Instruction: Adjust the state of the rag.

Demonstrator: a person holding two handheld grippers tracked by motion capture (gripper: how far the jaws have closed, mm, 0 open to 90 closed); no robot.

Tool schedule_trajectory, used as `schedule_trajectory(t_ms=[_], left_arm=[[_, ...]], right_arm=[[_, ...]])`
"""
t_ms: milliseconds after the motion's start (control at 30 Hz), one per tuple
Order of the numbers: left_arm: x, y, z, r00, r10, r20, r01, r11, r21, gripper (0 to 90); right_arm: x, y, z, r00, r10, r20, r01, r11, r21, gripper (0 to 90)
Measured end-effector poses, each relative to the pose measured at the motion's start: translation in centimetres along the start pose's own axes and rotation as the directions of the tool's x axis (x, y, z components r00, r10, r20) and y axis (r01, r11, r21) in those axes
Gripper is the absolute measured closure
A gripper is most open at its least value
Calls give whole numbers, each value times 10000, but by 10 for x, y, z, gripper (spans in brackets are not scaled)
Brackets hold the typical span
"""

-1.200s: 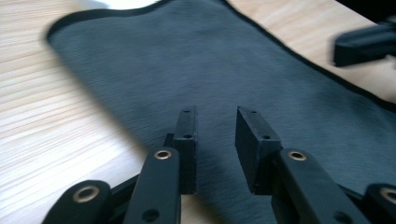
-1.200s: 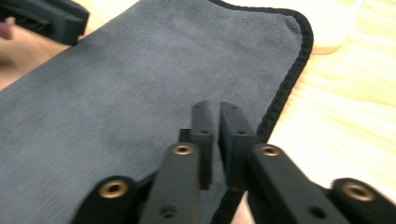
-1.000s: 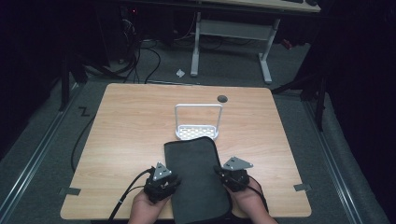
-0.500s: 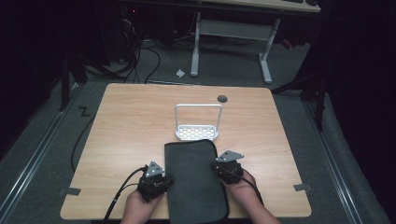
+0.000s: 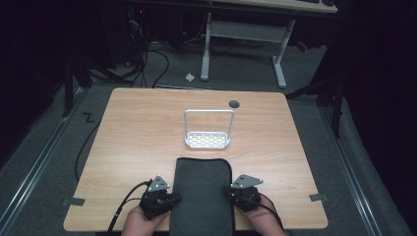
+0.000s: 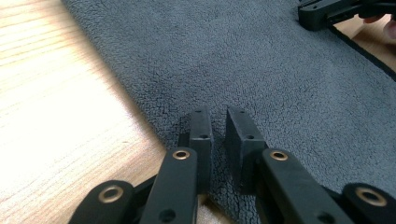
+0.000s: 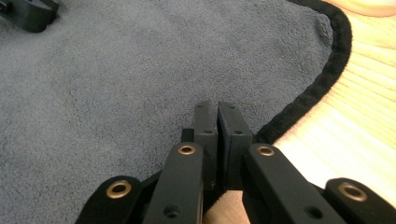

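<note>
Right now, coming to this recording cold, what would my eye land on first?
The dark grey towel lying lengthwise at the near edge of the wooden table, with a hand-held claw at each long side: the left claw and the right claw. In the gripper views each claw's jaws stand nearly together over the towel's edge. Beyond the towel's far end stands a small white rack near the table's middle.

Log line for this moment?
left gripper: just closing, narrow gap, on cloth left edge | right gripper: just opening, nearly shut, at right edge | nothing seen between jaws
</note>
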State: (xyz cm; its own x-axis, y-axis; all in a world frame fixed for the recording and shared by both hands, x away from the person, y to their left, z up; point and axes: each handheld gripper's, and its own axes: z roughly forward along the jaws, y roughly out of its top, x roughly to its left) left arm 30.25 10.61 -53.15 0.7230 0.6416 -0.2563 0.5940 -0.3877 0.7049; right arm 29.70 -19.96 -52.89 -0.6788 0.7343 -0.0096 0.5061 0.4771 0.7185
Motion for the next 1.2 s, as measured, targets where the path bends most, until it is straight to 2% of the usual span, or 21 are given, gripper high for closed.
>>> schedule_trajectory(t_ms=[133, 233, 333, 367, 433, 467, 500, 533, 567, 600, 667, 700, 733, 767, 800, 900, 933, 1000, 1033, 1100, 1200], left_arm=[[1, 1, 0, 9999, -33, 109, 33, 10000, -2, 793], [3, 1, -1, 9994, -216, 259, 225, 9992, -321, 746], [8, 2, -3, 9989, -444, -152, 431, 9960, -778, 682], [10, 3, -3, 9979, -573, -294, 544, 9944, -908, 610], [18, 6, -5, 9943, -806, -692, 716, 9896, -1252, 552], [18, 6, -5, 9943, -806, -692, 716, 9896, -1252, 514], [22, 8, -5, 9933, -930, -684, 824, 9861, -1440, 483], [33, 13, -3, 9883, -1373, -660, 1250, 9786, -1636, 460], [39, 17, 0, 9847, -1656, -546, 1554, 9755, -1560, 430], [39, 17, 0, 9847, -1656, -546, 1554, 9755, -1560, 400], [48, 28, 8, 9779, -1953, -742, 1832, 9724, -1443, 379], [50, 32, 11, 9771, -1966, -815, 1835, 9722, -1451, 364], [51, 44, 19, 9757, -1926, -1040, 1777, 9744, -1376, 354], [51, 44, 19, 9757, -1926, -1040, 1777, 9744, -1376, 343], [51, 56, 28, 9762, -1842, -1144, 1701, 9778, -1225, 337], [55, 68, 40, 9729, -1844, -1396, 1738, 9811, -852, 339], [56, 70, 43, 9682, -1922, -1601, 1821, 9803, -759, 367], [60, 71, 45, 9558, -2307, -1821, 2204, 9725, -750, 458], [61, 71, 45, 9528, -2367, -1903, 2252, 9710, -807, 504], [61, 70, 45, 9540, -2317, -1904, 2201, 9722, -802, 571], [59, 68, 46, 9606, -1933, -1995, 1818, 9805, -743, 691]], right_arm=[[0, 1, 1, 10000, -52, 8, 52, 10000, 17, 863], [0, 1, 1, 10000, -77, -21, 77, 10000, -5, 859], [-2, 1, 2, 9999, 41, -154, -41, 10000, -4, 845], [-3, 1, 2, 9994, 159, -295, -158, 9999, 20, 842], [-5, 2, 2, 9992, 113, -379, -113, 9999, 7, 842], [-5, 1, 2, 9989, 178, -443, -178, 9998, 1, 842], [-6, 1, 2, 9986, 200, -481, -200, 9998, -3, 842], [-6, 1, 2, 9986, 177, -508, -177, 9998, -4, 843], [-6, 1, 2, 9986, 117, -514, -117, 9999, -2, 843], [-6, 1, 2, 9987, 75, -495, -74, 10000, 16, 843], [-6, 2, 2, 9988, 41, -492, -39, 10000, 43, 843], [-6, 2, 1, 9988, 25, -498, -22, 10000, 49, 840], [-6, 2, 1, 9986, 35, -524, -33, 10000, 42, 833], [-6, 2, 1, 9985, 34, -554, -32, 10000, 40, 827], [-6, 2, 1, 9984, 26, -570, -24, 10000, 34, 823], [-6, 2, 2, 9981, 25, -612, -24, 10000, 14, 813], [-6, 2, 2, 9981, 46, -617, -45, 10000, 22, 811], [-6, 2, 2, 9980, 57, -628, -56, 10000, 19, 805], [-6, 1, 2, 9980, 41, -629, -40, 10000, 12, 804], [-6, 1, 1, 9981, -4, -623, 3, 10000, -9, 803], [-6, 1, 2, 9978, 30, -664, -31, 10000, -10, 798]])
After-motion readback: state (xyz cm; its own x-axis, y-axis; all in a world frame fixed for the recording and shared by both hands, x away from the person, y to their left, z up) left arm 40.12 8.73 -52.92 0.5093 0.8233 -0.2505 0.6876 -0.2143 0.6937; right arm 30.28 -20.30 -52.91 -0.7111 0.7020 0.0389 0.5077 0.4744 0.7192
